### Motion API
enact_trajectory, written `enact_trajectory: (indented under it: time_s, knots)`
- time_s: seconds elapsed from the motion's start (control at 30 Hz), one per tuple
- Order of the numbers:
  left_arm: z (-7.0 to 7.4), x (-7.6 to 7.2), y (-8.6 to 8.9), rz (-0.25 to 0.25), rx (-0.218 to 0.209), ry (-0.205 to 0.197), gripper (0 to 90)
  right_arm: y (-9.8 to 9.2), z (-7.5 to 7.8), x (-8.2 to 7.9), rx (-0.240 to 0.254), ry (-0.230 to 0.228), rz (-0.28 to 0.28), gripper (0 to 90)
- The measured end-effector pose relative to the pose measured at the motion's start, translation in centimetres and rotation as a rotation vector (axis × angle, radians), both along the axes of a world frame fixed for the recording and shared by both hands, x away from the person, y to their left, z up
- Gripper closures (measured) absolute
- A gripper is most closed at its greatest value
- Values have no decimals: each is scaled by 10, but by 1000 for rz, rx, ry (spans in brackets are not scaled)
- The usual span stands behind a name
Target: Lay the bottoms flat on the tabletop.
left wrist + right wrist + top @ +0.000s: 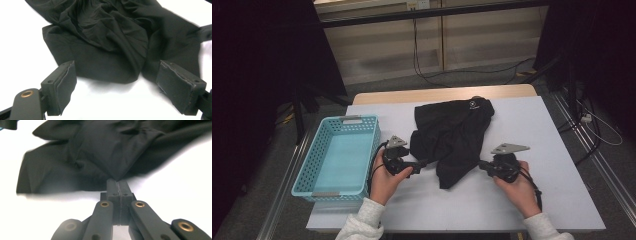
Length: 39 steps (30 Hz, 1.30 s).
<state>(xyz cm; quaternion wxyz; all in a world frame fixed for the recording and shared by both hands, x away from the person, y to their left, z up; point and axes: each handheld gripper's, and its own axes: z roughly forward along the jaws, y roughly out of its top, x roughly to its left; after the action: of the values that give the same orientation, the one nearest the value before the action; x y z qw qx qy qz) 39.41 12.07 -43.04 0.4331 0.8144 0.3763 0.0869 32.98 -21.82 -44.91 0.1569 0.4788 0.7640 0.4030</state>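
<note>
A crumpled black garment (452,135) with a small white logo lies in the middle of the white table top (537,125). My left gripper (422,162) stands open at the garment's left lower edge. In the left gripper view the garment (105,37) reaches just between the wide-apart pads (66,80) of the left gripper (117,72), which do not press on it. My right gripper (482,164) is at the garment's right lower edge. In the right gripper view the right gripper (117,182) is shut on a pinched fold of the garment (87,152).
An empty light-blue plastic basket (312,175) stands at the table's left edge, close to my left hand. Bare white table lies to the right of the garment and in front of both hands. Cables run over the floor behind the table.
</note>
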Motion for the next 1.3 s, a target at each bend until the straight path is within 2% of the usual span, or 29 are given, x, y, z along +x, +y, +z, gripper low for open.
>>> enact_trajectory:
  time_s: [0.07, 0.23, 0.3, 0.33, 0.43, 0.57, 0.63, 0.73, 0.83, 0.97, 1.03, 1.07, 1.13, 1.23, 1.3]
  knots:
    - [1, -1, -2, -4, 2, -6, 164, -18, 1, -5, 7, 4, -43, 900]
    - [2, -3, -6, -14, 1, -5, 164, -56, -3, -16, -4, 28, -108, 900]
    - [1, -3, -8, -18, 3, -7, 164, -67, -2, -19, -25, 34, -139, 900]
    - [0, -2, -8, -20, 3, -4, 164, -72, -1, -20, -20, 32, -154, 900]
    - [-1, -2, -10, -27, 10, -3, 164, -81, -1, -24, -27, 46, -158, 900]
    - [-1, -2, -12, -28, 8, -2, 164, -80, -8, -26, -75, 75, -113, 900]
    - [-1, -1, -12, -32, 12, -3, 164, -75, -8, -25, -90, 75, -88, 900]
    - [-1, -2, -13, -33, 11, -1, 164, -60, -7, -26, -100, 68, -53, 900]
    - [-1, -2, -13, -35, 9, -2, 164, -41, -7, -26, -126, 68, 7, 900]
    - [-1, -2, -12, -35, 14, -8, 164, -21, -2, -28, -114, 35, 55, 900]
    - [-1, -2, -11, -32, 14, -5, 164, -16, 0, -28, -131, 23, 69, 900]
    - [-1, -2, -11, -31, 16, -6, 164, -16, 1, -28, -138, 16, 61, 900]
    - [-2, -2, -10, -28, 17, -5, 164, -25, 2, -26, -121, 9, 31, 900]
    - [-3, -2, -10, -26, 25, -5, 164, -49, 3, -24, -68, -6, -69, 900]
    - [-4, 0, -9, -28, 29, -8, 165, -65, 4, -22, -70, -27, -130, 900]
